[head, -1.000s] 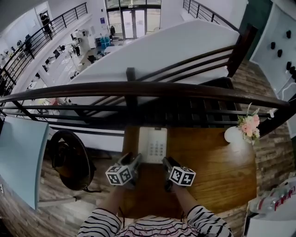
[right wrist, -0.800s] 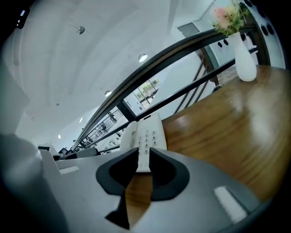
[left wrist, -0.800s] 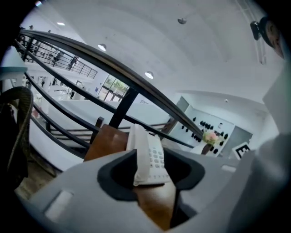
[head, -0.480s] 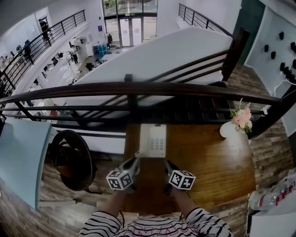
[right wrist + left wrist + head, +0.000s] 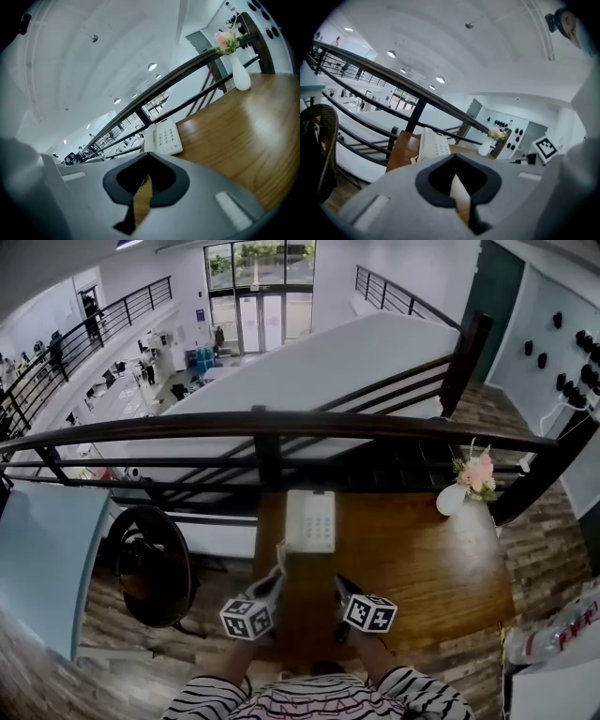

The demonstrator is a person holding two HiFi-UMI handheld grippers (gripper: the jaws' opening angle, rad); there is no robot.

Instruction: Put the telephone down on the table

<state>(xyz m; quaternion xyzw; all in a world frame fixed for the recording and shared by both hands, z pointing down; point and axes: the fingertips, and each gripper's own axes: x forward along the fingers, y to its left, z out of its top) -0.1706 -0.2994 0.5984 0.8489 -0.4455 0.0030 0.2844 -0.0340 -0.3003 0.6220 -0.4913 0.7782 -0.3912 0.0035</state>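
The white telephone (image 5: 310, 519) lies flat on the wooden table (image 5: 422, 568), at its far edge by the railing. It also shows in the left gripper view as the telephone (image 5: 433, 144) and in the right gripper view as the telephone (image 5: 164, 137). My left gripper (image 5: 277, 577) sits back from the phone's near left corner, shut with nothing in it. My right gripper (image 5: 339, 585) sits back from the near right corner, also shut and empty. The closed left gripper (image 5: 456, 161) and closed right gripper (image 5: 147, 160) both point towards the phone with bare wood between.
A white vase with pink flowers (image 5: 459, 491) stands at the table's far right corner. A dark railing (image 5: 281, 423) runs just behind the table. A round wicker chair (image 5: 145, 563) stands left of the table. Bottles (image 5: 553, 638) lie at the lower right.
Both grippers have drawn back from the telephone's sides towards me and closed their jaws. The telephone stays on the table.
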